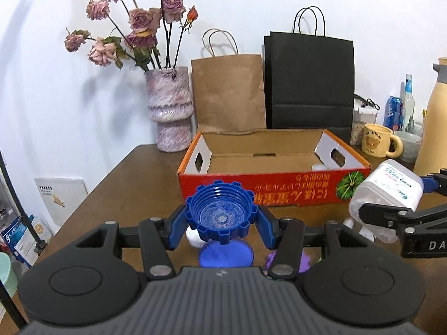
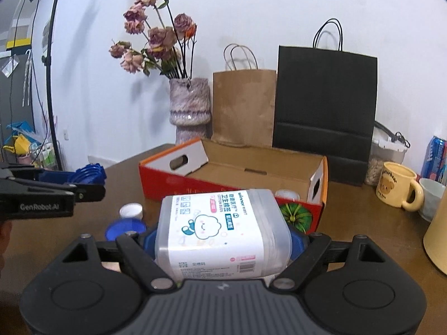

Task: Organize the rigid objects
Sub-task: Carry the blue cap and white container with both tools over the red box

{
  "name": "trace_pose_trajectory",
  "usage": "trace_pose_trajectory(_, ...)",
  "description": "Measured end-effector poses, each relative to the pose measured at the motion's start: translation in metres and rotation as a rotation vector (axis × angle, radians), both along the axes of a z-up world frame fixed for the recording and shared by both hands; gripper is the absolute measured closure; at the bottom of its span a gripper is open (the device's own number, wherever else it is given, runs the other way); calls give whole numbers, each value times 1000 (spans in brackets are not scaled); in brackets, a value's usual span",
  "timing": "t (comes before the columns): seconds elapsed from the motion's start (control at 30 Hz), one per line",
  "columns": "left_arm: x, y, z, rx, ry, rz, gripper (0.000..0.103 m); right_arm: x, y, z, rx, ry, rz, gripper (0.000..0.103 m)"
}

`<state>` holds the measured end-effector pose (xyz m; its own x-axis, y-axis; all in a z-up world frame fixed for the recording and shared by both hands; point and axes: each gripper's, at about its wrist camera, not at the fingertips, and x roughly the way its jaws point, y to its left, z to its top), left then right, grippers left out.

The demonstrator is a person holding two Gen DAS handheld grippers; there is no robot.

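Note:
My left gripper (image 1: 220,222) is shut on a blue toothed bottle cap (image 1: 220,212), held hollow side toward the camera above the table. My right gripper (image 2: 222,240) is shut on a clear plastic cotton-swab box (image 2: 220,231) with a white label, lying on its side between the blue pads. That box (image 1: 387,192) and the right gripper (image 1: 391,209) show at the right of the left wrist view. The open red cardboard box (image 1: 275,189) stands just beyond both grippers. Under the held cap lie a blue disc lid (image 1: 226,255) and a small white cap (image 1: 194,237).
A vase of dried roses (image 1: 170,109), a brown paper bag (image 1: 227,92) and a black paper bag (image 1: 310,81) stand behind the box. A yellow mug (image 2: 398,185), a can (image 2: 434,157) and a beige jug (image 1: 433,117) crowd the right. A purple item (image 1: 303,261) lies beneath my left gripper.

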<state>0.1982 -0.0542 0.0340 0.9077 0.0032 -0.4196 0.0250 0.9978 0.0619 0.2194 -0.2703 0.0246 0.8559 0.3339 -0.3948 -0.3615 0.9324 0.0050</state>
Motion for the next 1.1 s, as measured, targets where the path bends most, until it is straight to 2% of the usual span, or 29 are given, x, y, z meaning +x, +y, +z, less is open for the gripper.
trace_pose_trajectory(0.47,38,-11,23,-19,-68,6,49,46,11,13,44,-20,-71,20)
trace_pose_trajectory(1.1,107,-15,35,-77,-92,36,49,117,12,19,81,-39,-146,20)
